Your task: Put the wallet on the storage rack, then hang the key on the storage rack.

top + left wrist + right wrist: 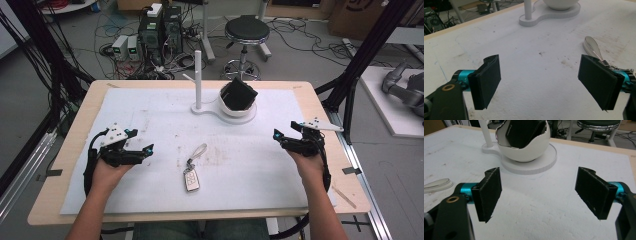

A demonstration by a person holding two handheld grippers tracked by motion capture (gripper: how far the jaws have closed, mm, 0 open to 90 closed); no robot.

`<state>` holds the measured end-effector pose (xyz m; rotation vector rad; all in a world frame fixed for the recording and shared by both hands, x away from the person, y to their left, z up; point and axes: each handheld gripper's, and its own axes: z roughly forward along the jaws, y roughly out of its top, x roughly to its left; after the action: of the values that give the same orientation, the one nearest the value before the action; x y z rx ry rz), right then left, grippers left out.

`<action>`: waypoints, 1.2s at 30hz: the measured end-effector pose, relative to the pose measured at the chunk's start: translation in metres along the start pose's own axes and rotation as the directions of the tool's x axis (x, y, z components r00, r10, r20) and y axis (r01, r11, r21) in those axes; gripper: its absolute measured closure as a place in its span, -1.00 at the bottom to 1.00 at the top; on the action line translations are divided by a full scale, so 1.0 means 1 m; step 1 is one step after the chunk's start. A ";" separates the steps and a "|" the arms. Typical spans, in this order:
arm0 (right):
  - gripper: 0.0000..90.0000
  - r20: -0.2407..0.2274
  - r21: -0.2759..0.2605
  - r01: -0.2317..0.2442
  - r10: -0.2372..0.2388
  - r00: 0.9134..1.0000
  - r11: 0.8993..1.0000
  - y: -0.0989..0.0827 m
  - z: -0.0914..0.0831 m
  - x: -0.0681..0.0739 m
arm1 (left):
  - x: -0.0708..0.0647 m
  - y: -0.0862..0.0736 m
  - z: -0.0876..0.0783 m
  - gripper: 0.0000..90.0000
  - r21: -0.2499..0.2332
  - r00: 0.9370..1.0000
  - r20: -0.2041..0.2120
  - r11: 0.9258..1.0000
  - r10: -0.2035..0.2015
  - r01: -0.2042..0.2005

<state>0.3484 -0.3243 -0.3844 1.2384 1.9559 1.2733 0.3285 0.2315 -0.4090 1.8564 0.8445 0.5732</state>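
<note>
Cables, computer boxes and a round black stool (246,30) crowd the floor beyond a pale wooden tabletop (60,165), most of which is covered by a scuffed white sheet (150,115). Toward the far middle of the sheet stands a white stand (200,107) with a thin upright post and a side peg, joined to a round base that carries a white bowl (235,111); a black boxy object (239,94) sits tilted inside the bowl, sticking out above its rim. Nearer the person, roughly midway between the two hands, a key fob (191,179) lies flat on the sheet, with its looped strap (199,150) stretching away toward the stand. Left of the fob and apart from it, the left gripper (147,149) rests low over the sheet in the person's left hand (107,172), pointing inward; in the left gripper view its jaws stand wide apart with bare sheet between them, and the strap (592,46) lies just beyond the right-hand jaw. On the right side of the sheet, well apart from the fob, the right gripper (276,135) also points inward, held in the right hand (310,165). Its jaws are spread wide and hold nothing; in the right gripper view they frame bare sheet, with the bowl (524,152) and the black object (524,132) ahead.
</note>
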 end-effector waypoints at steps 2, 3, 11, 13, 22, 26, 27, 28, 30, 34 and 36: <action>-0.53 -0.006 0.005 0.000 0.000 1.000 1.000 -0.003 0.001 -0.001 | 0.002 0.000 0.000 -0.59 -0.006 1.000 -0.001 1.000 -0.009 0.009; -0.54 0.000 0.011 -0.001 0.001 1.000 1.000 -0.004 0.002 -0.001 | 0.003 0.000 0.000 -0.59 -0.012 1.000 0.001 1.000 -0.016 0.016; -0.55 -0.006 0.038 0.013 -0.013 1.000 0.999 -0.010 0.006 -0.003 | 0.000 0.002 0.000 -0.59 -0.016 1.000 0.001 1.000 -0.017 0.017; -0.55 -0.002 0.027 0.013 -0.013 1.000 1.000 -0.009 0.005 -0.004 | -0.002 0.003 0.002 -0.59 -0.017 1.000 0.007 1.000 -0.018 0.018; -0.55 0.013 0.031 0.012 -0.012 1.000 0.999 -0.008 0.007 -0.003 | -0.003 0.000 0.009 -0.59 -0.001 0.999 0.024 1.000 -0.030 0.030; -0.55 0.016 0.012 0.014 -0.014 1.000 1.000 -0.007 0.005 -0.003 | -0.009 0.003 0.012 -0.59 -0.002 0.999 0.035 1.000 -0.027 0.027; -0.55 0.017 0.011 0.016 -0.016 1.000 1.000 -0.006 0.005 -0.004 | -0.011 0.004 0.013 -0.59 -0.002 0.999 0.036 1.000 -0.024 0.024; -0.55 0.015 0.010 0.016 -0.016 1.000 1.000 -0.006 0.004 -0.004 | -0.013 0.005 0.014 -0.59 -0.004 0.999 0.040 1.000 -0.024 0.024; -0.55 0.015 0.014 0.015 -0.015 1.000 1.000 -0.006 0.005 -0.003 | -0.017 0.007 0.018 -0.59 -0.003 0.998 0.049 1.000 -0.027 0.027; -0.55 0.007 0.026 0.012 -0.012 1.000 1.000 -0.007 0.009 -0.004 | -0.024 0.010 0.027 -0.59 0.003 0.997 0.063 0.999 -0.033 0.032; -0.55 0.004 0.025 0.009 -0.009 1.000 1.000 -0.007 0.009 -0.004 | -0.028 0.012 0.032 -0.59 0.008 0.997 0.068 1.000 -0.029 0.029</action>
<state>0.3546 -0.3252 -0.3949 1.2423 1.9779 1.2441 0.3359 0.1882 -0.4121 1.8561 0.8278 0.4868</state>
